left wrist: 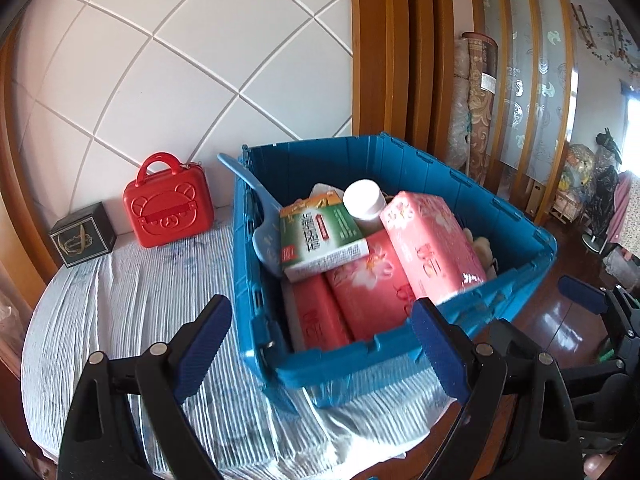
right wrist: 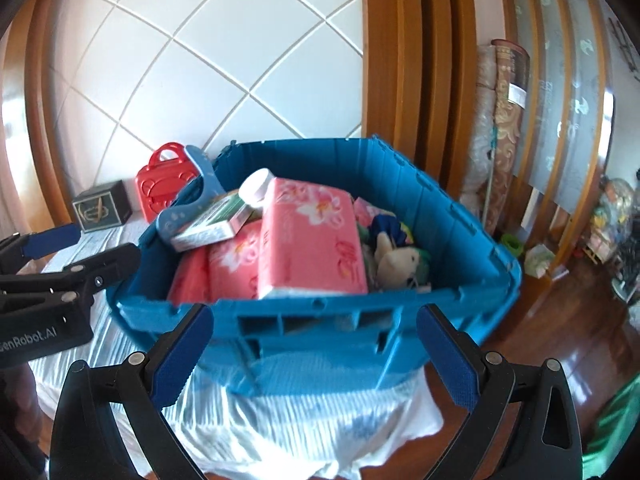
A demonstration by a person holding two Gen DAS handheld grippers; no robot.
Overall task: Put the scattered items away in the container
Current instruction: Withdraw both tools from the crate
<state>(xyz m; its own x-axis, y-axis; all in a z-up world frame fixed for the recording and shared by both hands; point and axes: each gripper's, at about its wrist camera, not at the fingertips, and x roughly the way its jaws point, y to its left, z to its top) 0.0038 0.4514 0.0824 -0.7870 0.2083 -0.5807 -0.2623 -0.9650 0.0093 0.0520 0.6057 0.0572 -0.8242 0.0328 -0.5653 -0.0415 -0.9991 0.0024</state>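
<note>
A blue crate (left wrist: 400,184) sits on the cloth-covered table (left wrist: 132,300), packed with pink tissue packs (left wrist: 432,240), a green box (left wrist: 320,232), a white bottle (left wrist: 364,200) and a soft toy (right wrist: 400,260). Before its near wall, the left gripper (left wrist: 322,344) and right gripper (right wrist: 314,356) hold empty jaws spread wide. The loaded crate looks stiff and probably heavy; its rim offers the surest hold.

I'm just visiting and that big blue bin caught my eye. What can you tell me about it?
The blue bin looks like hard ribbed plastic, open-topped, sitting on a striped cloth at the surface's edge. It is heaped with pink tissue packs, a green-and-white box, a white-capped bottle, a blue hanger leaning over its rim, and soft toys.
</note>
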